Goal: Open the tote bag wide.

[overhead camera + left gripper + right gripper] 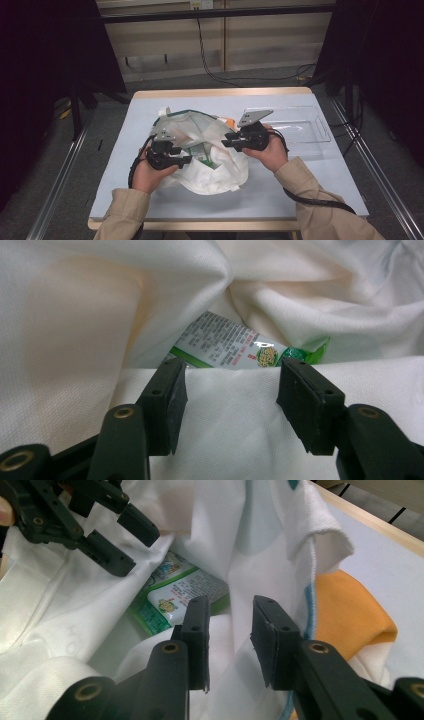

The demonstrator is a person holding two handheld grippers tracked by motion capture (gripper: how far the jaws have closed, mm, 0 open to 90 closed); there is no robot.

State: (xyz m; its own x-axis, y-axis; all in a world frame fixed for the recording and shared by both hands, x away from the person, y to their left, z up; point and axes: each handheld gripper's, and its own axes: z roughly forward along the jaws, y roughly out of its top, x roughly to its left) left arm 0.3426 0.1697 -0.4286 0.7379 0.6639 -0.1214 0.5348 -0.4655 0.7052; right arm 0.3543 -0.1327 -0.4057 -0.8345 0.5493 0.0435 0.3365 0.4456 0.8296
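Tabletop [300, 175] holds white bag [220, 172], mouth up, both grippers' fingers [170, 400] apart.

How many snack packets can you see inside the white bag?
1: a green-and-white packet lying in the white bag's open mouth, between the two grippers. The fabric may hide more.

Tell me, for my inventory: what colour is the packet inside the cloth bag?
Green and white printed packet; right gripper view.

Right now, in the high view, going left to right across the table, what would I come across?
Left gripper → white cloth bag with a green-labelled packet inside → right gripper → clear plastic tray.
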